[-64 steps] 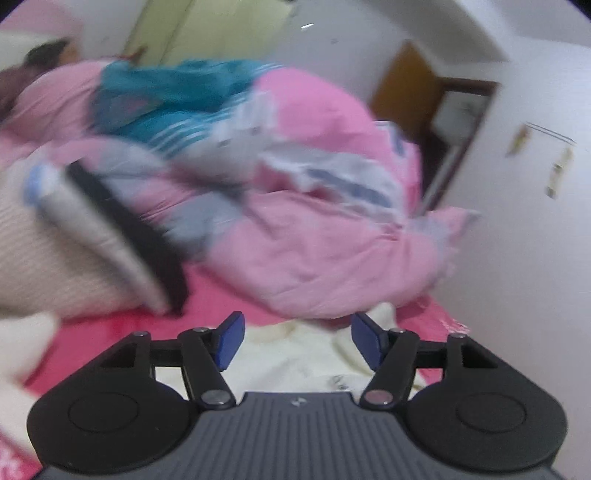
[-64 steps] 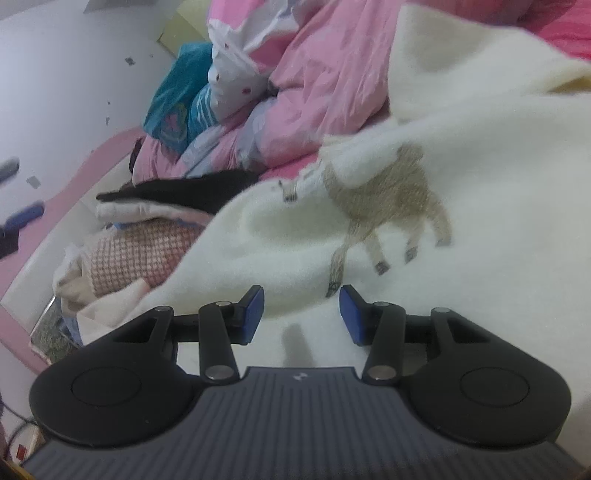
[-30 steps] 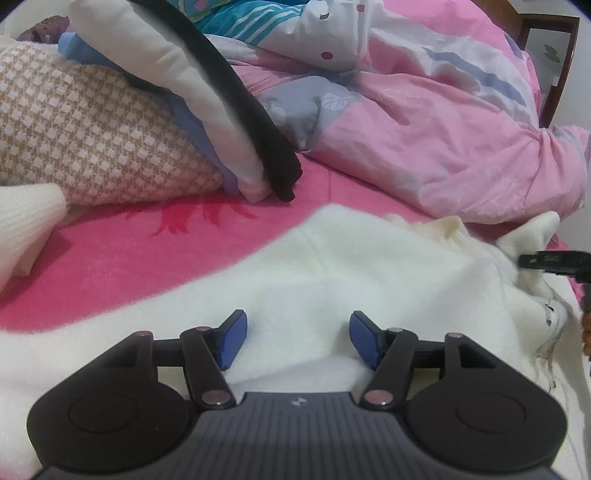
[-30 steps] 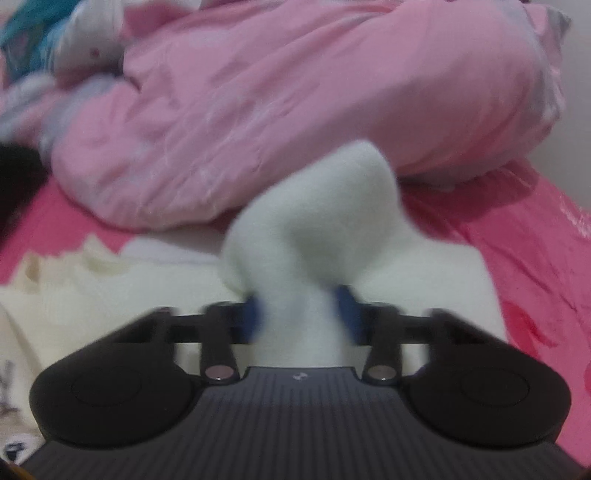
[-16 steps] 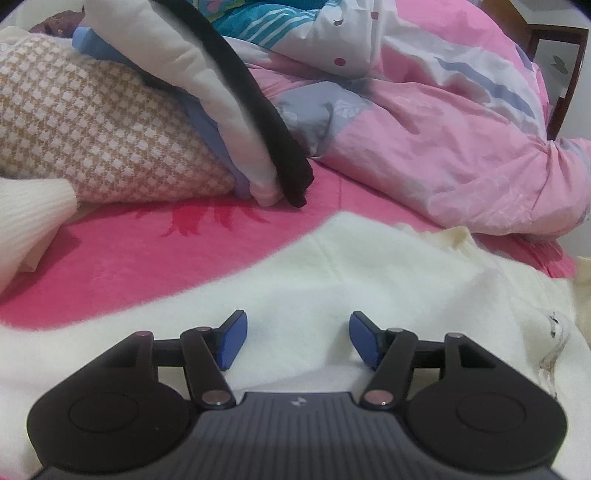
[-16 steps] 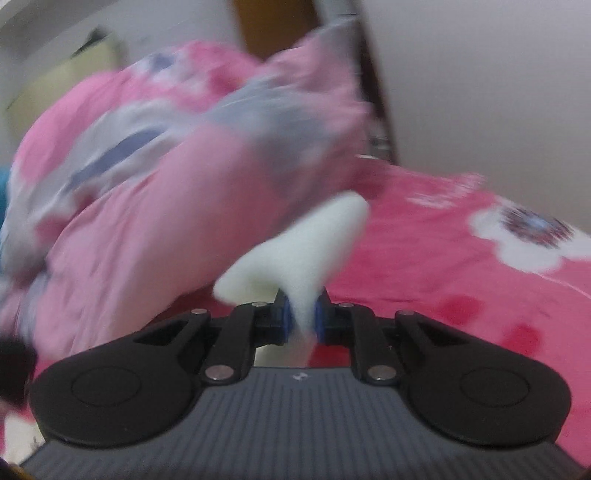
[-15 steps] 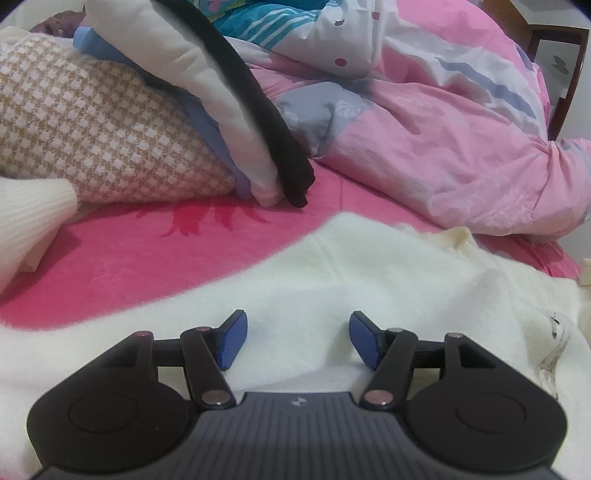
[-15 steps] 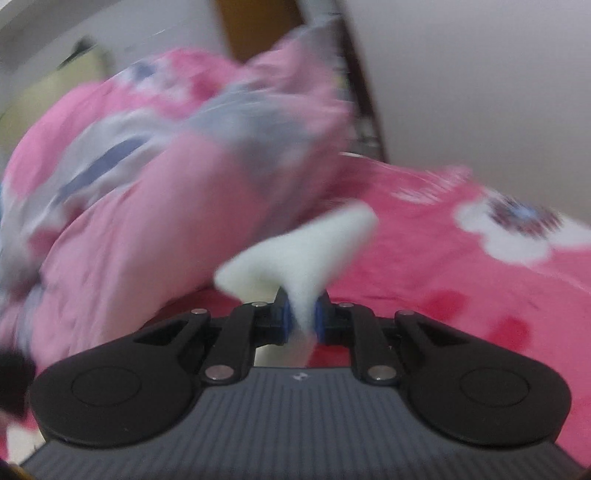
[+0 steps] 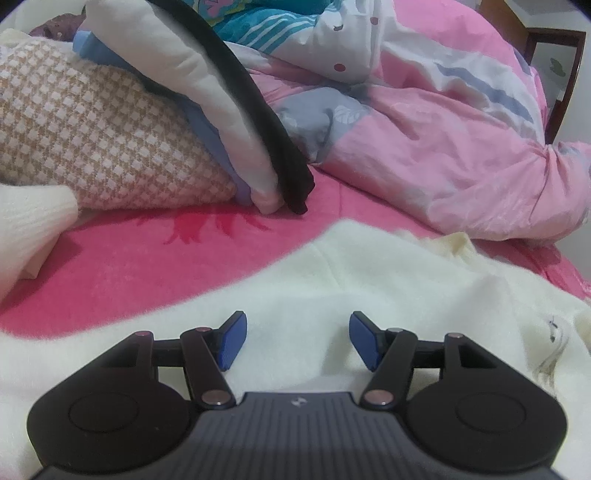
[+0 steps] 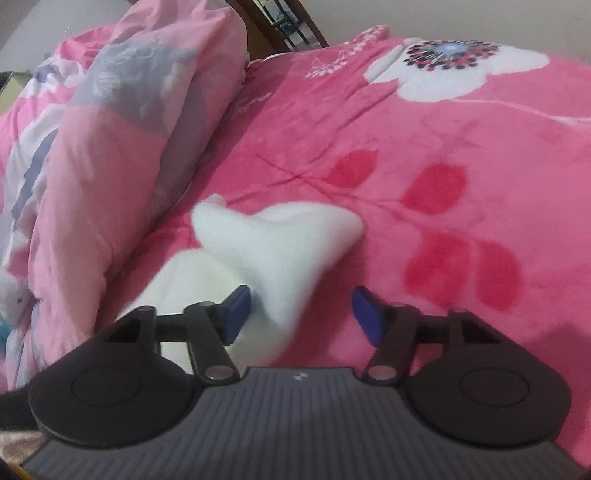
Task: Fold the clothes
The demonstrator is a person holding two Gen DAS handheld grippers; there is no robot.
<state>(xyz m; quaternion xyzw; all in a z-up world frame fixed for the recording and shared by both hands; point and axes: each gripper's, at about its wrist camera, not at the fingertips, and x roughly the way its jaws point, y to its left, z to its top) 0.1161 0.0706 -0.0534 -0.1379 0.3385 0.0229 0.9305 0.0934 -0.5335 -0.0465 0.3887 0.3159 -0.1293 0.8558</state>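
Cream fleece, the garment being folded, fills the near part of the bed under the left gripper [image 9: 295, 338], whose blue pads stand spread well apart with nothing between them, just over the cream garment [image 9: 369, 280]. Beyond its far edge lies a bare strip of the pink floral bedsheet [image 9: 147, 258]. At the sheet's left edge a white ribbed cuff [image 9: 33, 218] pokes in, and behind it leans a tan checked pillow [image 9: 92, 136] with a pile of folded clothes [image 9: 207, 110] slumped over it, white, blue and black layers drooping onto the sheet. Farther back and toward the right a bunched pink quilt [image 9: 461, 147] walls off the far side of the bed, with a teal striped cloth [image 9: 258, 26] on top of the heap. On the right gripper [image 10: 301, 314] the fingers are likewise parted; a blurred white corner of the same garment [image 10: 280, 243] sits between them, closer to the left pad, and whether it touches that pad I cannot tell. Past that corner the bedsheet runs bare toward its far edge, red leaves printed near and a big white flower print [image 10: 454, 70] farther off. The quilt crowds along the left side, just beside the white corner.
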